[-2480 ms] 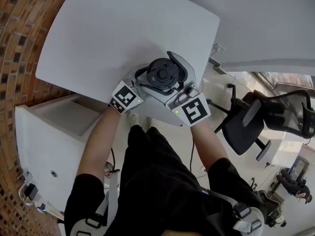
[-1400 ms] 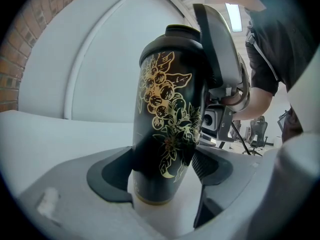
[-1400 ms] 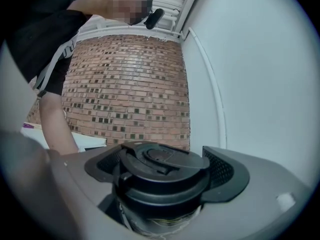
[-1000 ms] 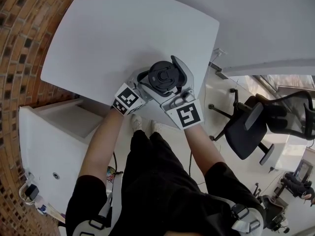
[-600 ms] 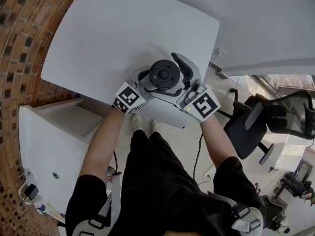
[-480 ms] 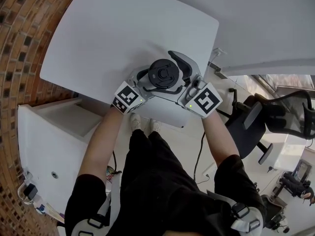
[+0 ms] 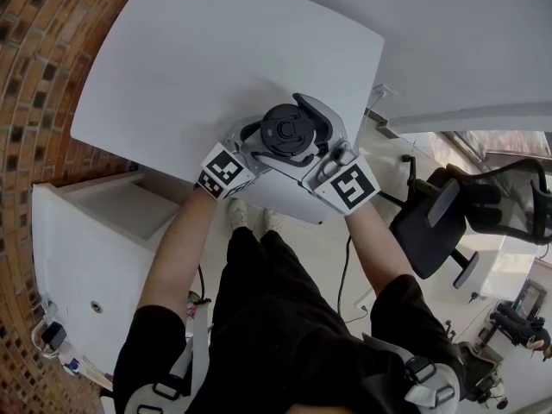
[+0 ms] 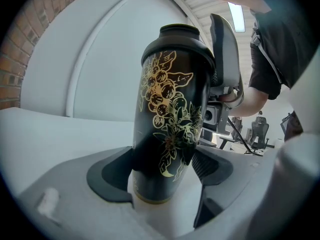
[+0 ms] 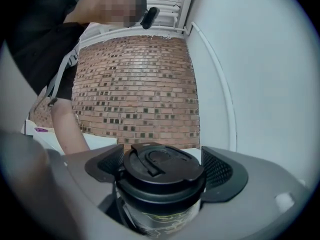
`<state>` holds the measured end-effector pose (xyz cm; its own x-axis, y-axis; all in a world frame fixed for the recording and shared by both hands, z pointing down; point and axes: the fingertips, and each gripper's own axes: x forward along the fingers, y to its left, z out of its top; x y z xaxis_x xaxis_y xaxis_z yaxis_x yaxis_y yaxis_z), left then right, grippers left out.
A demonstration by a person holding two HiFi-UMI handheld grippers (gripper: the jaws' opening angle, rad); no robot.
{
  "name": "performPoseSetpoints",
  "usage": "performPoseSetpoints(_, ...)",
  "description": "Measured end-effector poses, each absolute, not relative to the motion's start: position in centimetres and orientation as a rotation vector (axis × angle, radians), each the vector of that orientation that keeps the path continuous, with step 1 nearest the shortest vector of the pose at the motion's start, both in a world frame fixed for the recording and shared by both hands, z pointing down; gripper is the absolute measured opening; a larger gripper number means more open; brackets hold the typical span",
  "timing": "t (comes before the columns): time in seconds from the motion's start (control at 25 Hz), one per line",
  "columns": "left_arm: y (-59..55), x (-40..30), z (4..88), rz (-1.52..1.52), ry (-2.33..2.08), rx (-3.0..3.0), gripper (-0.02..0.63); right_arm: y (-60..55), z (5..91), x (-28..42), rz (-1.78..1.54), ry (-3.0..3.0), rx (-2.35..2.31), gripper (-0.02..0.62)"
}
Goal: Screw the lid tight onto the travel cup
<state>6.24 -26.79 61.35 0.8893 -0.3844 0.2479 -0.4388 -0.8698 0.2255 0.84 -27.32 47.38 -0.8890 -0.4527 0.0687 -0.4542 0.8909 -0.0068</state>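
Tightening looks under way: at the worktop's near edge the cup stands clamped low in the left gripper, while the right gripper, its jaws having just been closing, pinches the lid, so another tightening twist probably comes next.

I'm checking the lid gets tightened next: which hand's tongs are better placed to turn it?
Right. The right tongs sit level with the lid and have just been closing with it between them, while the left tongs clamp the travel cup low on its body, steadying it.
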Motion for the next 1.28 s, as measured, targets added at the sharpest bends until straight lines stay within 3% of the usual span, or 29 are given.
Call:
performPoseSetpoints(0.4,-26.8,6.2,61.3,0.279,-0.624,2.773,0.376,-27.7,47.7,1.1,0.075,-2.953,1.008,0.483)
performPoseSetpoints(0.48,-26.8,6.2,61.3,0.280,-0.624,2.771,0.376,-27.4,47.8,1.1,0.101,-2.964,0.959,0.520)
performPoseSetpoints(0.84,-26.9,6.3,61.3,0.280,-0.632,2.768,0.376,-26.7,48.2,0.6,0.050,-2.942,0.418,0.523)
performPoseSetpoints(1.28,-26.8,6.2,61.2,0.281,-0.635,2.768,0.376,-27.1,47.8,0.4,0.070,-2.979,0.536,0.488)
